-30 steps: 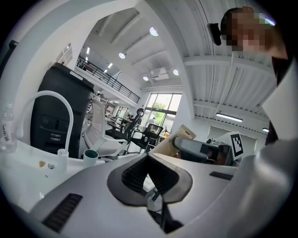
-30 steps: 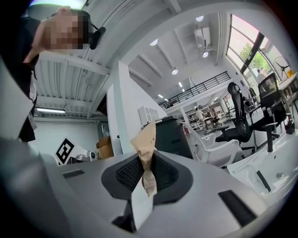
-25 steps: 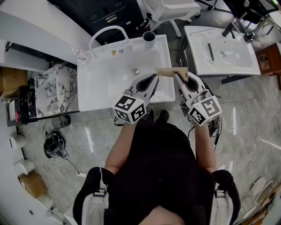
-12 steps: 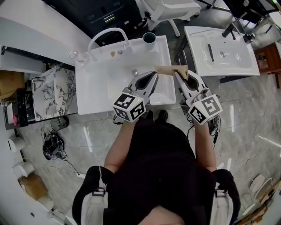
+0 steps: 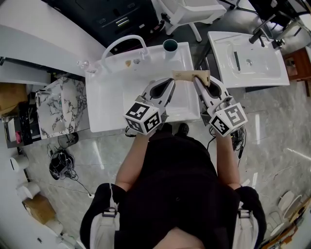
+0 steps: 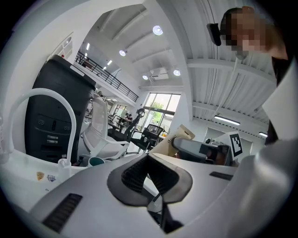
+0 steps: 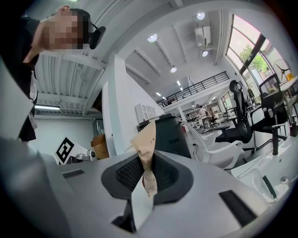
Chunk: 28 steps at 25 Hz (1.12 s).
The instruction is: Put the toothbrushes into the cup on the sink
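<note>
My right gripper (image 5: pixel 198 80) (image 7: pixel 146 173) is shut on a tan paper toothbrush packet (image 5: pixel 190 75) (image 7: pixel 145 144), which lies crosswise over the right rim of the white sink (image 5: pixel 112 104). The left gripper (image 5: pixel 171 85) (image 6: pixel 149 167) is shut with nothing between its pads, its tip just short of the packet's left end (image 6: pixel 181 135). A dark teal cup (image 5: pixel 170 45) (image 6: pixel 96 161) stands upright on the sink's back right corner, beyond both grippers. No bare toothbrush shows.
A white arched faucet (image 5: pixel 124 41) (image 6: pixel 46 100) rises at the back of the sink. A second white basin (image 5: pixel 248 61) stands to the right, a marble slab (image 5: pixel 60 104) to the left, a white chair (image 5: pixel 187 9) behind the cup.
The head view has shifted a little, so the sink sits further right in the picture. Both grippers and the packet keep their places relative to the sink.
</note>
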Motion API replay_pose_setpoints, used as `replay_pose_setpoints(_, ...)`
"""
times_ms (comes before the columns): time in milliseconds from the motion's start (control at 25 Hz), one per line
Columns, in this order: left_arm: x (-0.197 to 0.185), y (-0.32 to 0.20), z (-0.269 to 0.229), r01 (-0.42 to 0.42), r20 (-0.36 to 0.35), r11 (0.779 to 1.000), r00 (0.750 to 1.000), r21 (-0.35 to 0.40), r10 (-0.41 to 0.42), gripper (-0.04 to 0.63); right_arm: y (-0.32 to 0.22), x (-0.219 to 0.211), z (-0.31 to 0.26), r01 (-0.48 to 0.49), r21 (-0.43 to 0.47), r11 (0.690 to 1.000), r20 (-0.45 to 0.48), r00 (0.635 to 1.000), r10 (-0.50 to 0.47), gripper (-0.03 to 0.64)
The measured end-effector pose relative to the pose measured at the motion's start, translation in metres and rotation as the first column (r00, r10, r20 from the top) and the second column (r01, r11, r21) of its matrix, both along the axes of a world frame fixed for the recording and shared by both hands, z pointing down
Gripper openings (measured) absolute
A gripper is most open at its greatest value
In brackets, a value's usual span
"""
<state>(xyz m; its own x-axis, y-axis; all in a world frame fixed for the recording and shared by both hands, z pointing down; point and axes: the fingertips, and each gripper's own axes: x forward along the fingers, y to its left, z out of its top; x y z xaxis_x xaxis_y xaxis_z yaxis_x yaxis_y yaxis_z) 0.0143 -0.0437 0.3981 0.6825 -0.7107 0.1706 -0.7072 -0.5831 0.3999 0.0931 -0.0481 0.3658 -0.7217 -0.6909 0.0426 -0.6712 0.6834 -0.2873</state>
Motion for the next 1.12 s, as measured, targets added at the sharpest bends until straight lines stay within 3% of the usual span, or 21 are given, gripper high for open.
replay_pose_setpoints(1120, -0.047, -0.052, 0.012, -0.049, -0.013, 0.998, 0.999, -0.034, 0.048, 0.008, -0.104, -0.023, 0.036, -0.19, -0.089, 0.978, -0.054, 0.981, 0.186, 0.058)
